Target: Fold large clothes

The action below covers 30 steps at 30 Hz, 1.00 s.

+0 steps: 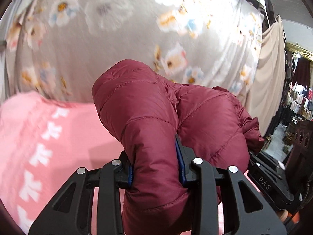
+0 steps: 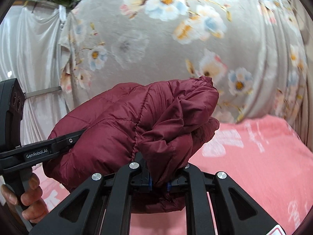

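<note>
A maroon quilted puffer jacket (image 1: pixel 148 117) is bunched up and held above a pink blanket (image 1: pixel 39 137). My left gripper (image 1: pixel 156 166) is shut on a thick fold of it, blue pads pressing both sides. In the right wrist view the same jacket (image 2: pixel 121 125) fills the middle, and my right gripper (image 2: pixel 158 184) is shut on another fold of it. The left gripper's body (image 2: pixel 39 150) shows at the left of the right wrist view, its tip buried in the jacket, with the person's hand (image 2: pixel 29 192) on its handle.
A grey floral sheet (image 1: pixel 121 35) hangs behind as a backdrop, also in the right wrist view (image 2: pixel 176 39). The pink blanket (image 2: pixel 254 166) with white marks covers the surface below. A beige cloth (image 1: pixel 270 74) and a shop interior (image 1: pixel 299 101) lie at the right.
</note>
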### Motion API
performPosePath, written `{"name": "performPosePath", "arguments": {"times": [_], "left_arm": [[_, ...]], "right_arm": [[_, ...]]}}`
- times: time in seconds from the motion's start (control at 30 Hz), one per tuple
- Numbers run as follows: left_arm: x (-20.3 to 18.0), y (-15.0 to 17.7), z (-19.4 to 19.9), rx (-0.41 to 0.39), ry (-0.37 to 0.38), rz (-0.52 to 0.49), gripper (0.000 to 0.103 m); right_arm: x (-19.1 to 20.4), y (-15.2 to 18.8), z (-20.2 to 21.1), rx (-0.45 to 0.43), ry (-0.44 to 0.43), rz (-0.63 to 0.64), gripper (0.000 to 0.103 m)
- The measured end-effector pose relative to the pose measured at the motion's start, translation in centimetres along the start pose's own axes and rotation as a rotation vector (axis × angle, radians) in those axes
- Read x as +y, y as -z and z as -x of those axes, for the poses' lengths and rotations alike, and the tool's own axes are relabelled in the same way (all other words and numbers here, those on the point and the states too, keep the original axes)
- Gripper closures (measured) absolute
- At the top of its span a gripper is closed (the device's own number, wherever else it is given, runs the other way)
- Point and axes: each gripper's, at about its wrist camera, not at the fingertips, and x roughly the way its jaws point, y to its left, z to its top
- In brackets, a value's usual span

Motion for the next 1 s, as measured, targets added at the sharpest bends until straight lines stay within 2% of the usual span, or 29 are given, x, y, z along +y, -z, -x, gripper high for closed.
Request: {"name": "performPosePath", "arguments": {"times": [0.23, 0.43, 0.6, 1.0], "left_arm": [[7.4, -1.8, -0.2, -0.089, -0.055, -0.025, 0.071], [13.3, -0.8, -2.2, -0.095, -0.116, -0.027, 0.071], [17.1, 1.2, -4.8, -0.07, -0.159, -0.024, 0.071], [22.5, 7.7, -10.3, 0.069, -0.196, 0.027, 0.071]], "right_arm": [[5.6, -1.2, -6.1, -0.058, -0.055, 0.082, 0.092], [8.3, 1.1, -12.5, -0.013, -0.094, 0.089, 0.092], [10.0, 4.1, -17.6, 0.052, -0.093, 0.096, 0.092], [11.1, 11.4, -24.0, 0.236, -0.079, 0.129, 0.092]]}}
